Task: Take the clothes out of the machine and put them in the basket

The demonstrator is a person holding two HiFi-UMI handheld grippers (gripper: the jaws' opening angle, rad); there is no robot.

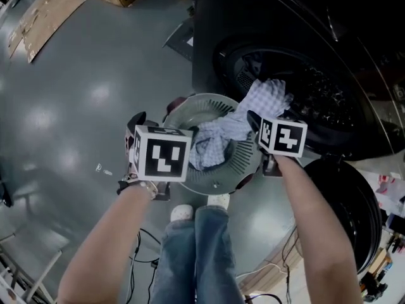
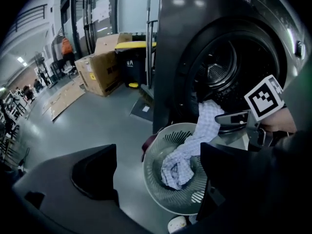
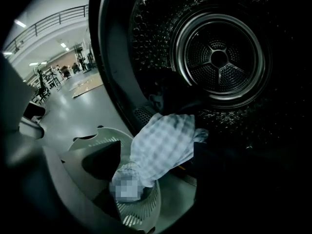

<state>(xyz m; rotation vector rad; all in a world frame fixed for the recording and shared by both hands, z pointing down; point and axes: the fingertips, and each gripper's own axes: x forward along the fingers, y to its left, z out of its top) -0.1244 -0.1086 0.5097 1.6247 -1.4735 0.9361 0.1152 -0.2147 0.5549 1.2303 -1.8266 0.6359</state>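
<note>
Head view: your left gripper (image 1: pixel 155 114) hangs over the left rim of the basket (image 1: pixel 243 163), its marker cube facing the camera. In the left gripper view, its jaws stand wide apart with nothing between the pads. The basket (image 2: pixel 152 152) sits on the floor beyond them, nearer the right jaw, and the shirt (image 2: pixel 193 141) lies clear of both.

The checked shirt (image 1: pixel 231 132) is draped from the machine's mouth over the basket's far rim. Its lower end is heaped inside the basket and its upper end is bunched on the drum's lip.

Your right gripper (image 1: pixel 259 122) is just right of the shirt, at the basket's edge nearest the machine (image 1: pixel 316 90). In the right gripper view, the jaws are spread and the shirt (image 3: pixel 163 143) hangs in the gap between them, running from the drum (image 3: pixel 219 57) down into the basket (image 3: pixel 97 139). Neither pad pinches it, and you cannot tell whether the cloth brushes either jaw.

The machine's round door (image 1: pixel 348 214) stands open at lower right, beside your right forearm.
</note>
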